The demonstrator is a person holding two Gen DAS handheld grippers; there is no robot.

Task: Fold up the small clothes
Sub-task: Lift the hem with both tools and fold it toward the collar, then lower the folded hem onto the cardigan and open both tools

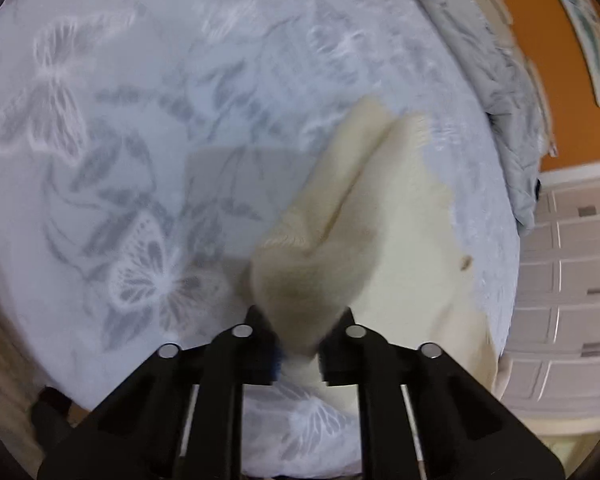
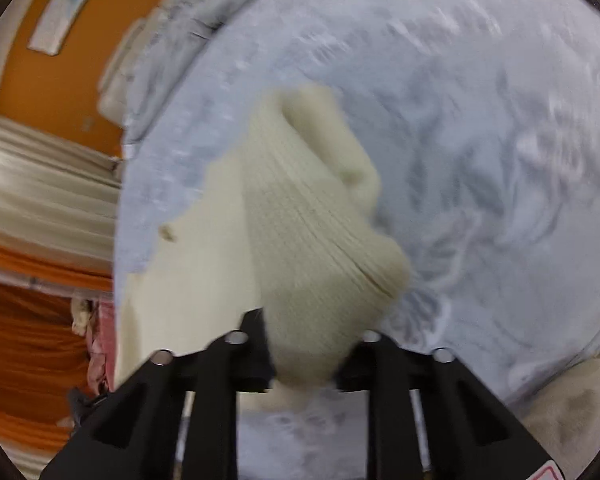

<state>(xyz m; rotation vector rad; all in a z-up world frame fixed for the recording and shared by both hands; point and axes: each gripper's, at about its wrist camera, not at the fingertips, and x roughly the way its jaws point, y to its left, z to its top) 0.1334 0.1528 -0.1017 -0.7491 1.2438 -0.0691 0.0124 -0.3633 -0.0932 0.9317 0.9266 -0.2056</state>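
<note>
A cream knitted garment [image 1: 400,216] lies on a pale blue bedspread [image 1: 140,120] printed with butterflies. In the left wrist view my left gripper [image 1: 300,336] is shut on a bunched edge of the garment, which rises as a fold between the black fingers [image 1: 256,332]. In the right wrist view my right gripper [image 2: 304,344] is shut on another part of the cream garment [image 2: 300,216], a ribbed roll that stands up from the bedspread [image 2: 480,140]. The rest of the garment spreads flat to the left there. A small brown button [image 2: 167,233] shows on it.
A grey crumpled blanket [image 1: 512,92] lies along the bed's far edge by an orange wall [image 1: 556,92]. White drawers [image 1: 572,300] stand beside the bed. In the right wrist view, curtains [image 2: 40,184], orange fabric [image 2: 24,352] and a pink cloth [image 2: 104,344] lie past the bed's edge.
</note>
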